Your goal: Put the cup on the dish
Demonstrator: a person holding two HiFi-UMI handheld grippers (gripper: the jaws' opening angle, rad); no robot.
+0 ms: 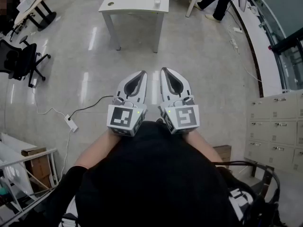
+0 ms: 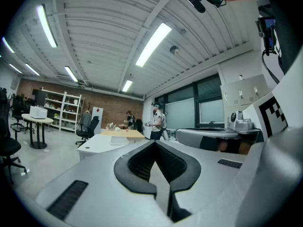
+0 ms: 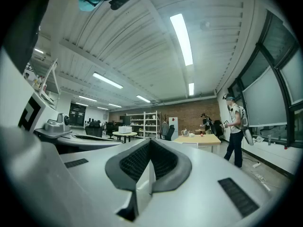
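Left tongs (image 1: 140, 75), right tongs (image 1: 166, 73) side by side, level, both closed, empty. Small white thing, likely cup (image 1: 157, 4), on far tabletop (image 1: 128, 4), well apart from tongs.

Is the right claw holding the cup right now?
No, the right claw is empty: its jaws are pressed together with nothing between them.
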